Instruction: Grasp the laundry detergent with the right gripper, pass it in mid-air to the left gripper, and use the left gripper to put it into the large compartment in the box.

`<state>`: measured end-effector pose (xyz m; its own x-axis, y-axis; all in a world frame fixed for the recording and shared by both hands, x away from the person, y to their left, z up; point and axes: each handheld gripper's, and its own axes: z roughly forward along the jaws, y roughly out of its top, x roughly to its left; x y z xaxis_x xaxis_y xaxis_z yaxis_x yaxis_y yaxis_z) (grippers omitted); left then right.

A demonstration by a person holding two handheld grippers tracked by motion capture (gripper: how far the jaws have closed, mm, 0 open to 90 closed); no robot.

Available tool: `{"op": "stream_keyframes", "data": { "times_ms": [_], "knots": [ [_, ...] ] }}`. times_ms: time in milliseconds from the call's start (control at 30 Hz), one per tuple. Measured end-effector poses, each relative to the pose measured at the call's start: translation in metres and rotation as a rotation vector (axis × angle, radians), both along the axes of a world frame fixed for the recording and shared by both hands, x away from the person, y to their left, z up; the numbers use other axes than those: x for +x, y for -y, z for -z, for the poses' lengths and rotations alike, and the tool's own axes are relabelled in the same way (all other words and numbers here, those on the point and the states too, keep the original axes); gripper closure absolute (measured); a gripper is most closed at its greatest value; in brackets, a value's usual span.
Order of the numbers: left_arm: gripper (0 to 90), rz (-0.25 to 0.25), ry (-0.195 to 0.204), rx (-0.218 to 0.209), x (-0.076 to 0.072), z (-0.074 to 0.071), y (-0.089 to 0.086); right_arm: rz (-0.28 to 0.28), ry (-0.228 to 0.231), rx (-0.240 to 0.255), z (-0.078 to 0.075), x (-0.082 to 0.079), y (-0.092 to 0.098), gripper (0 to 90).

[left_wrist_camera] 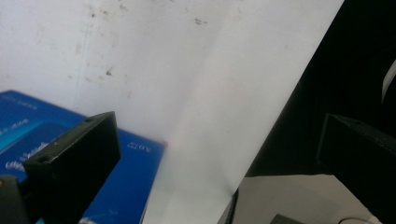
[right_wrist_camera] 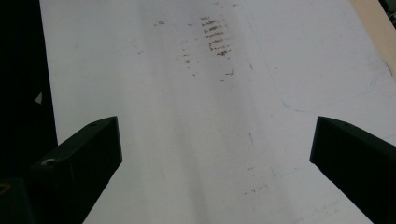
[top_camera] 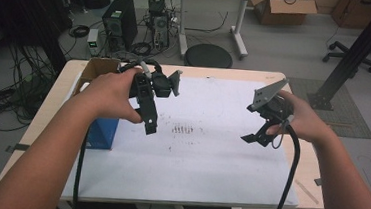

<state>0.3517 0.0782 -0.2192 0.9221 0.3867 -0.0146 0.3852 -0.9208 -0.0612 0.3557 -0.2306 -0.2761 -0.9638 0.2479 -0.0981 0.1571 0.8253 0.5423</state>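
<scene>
A: Where are the two grippers?

B: Both are held up over the white sheet [top_camera: 208, 171] that covers most of the table [top_camera: 48, 103]. The left gripper [top_camera: 150, 124] hangs above the sheet's left part, its black body pointing down and toward the near side. The right gripper [top_camera: 256, 138] hangs above the right part, with its grey plate tipped up at the far end.

A: Open or closed?

B: Both wide. In the left gripper view the two black jaws stand far apart with nothing between them, and it is the same in the right gripper view.

A: What is nearest the left one?

B: A blue box [top_camera: 102, 133]. It lies on the left edge of the sheet, just left of the left gripper and lower, partly hidden by the left hand [top_camera: 111, 96]. In the left gripper view its blue face with white print [left_wrist_camera: 135, 182] shows beside the left jaw, not touching it.

A: Anything else on that side?

B: A brown cardboard box [top_camera: 96, 70] at the far left corner of the table, beyond the blue one.

A: And under the right gripper?

B: Bare sheet, with a patch of small dark marks [right_wrist_camera: 215, 37] toward the middle. A black cable [top_camera: 291, 173] trails from the right hand [top_camera: 302, 119] to the near edge.
</scene>
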Motion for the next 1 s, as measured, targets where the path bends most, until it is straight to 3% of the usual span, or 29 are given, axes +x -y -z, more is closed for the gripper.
{"op": "stream_keyframes", "data": {
  "times_ms": [133,233,500,1000],
  "knots": [
    [0.2,0.066,-0.022,0.000,-0.002,0.008,0.007,-0.021,-0.011,-0.031,-0.001,0.006,-0.007,2.2],
    [0.2,0.087,-0.022,0.000,-0.002,0.012,0.009,-0.029,-0.012,-0.047,-0.001,0.008,-0.011,2.4],
    [0.2,0.098,-0.027,0.009,0.001,0.017,0.007,-0.050,-0.017,-0.072,0.004,0.010,-0.017,2.4],
    [0.2,0.120,-0.022,0.007,0.002,0.014,0.009,-0.050,-0.020,-0.071,0.006,0.008,-0.021,2.4]
  ]
}}
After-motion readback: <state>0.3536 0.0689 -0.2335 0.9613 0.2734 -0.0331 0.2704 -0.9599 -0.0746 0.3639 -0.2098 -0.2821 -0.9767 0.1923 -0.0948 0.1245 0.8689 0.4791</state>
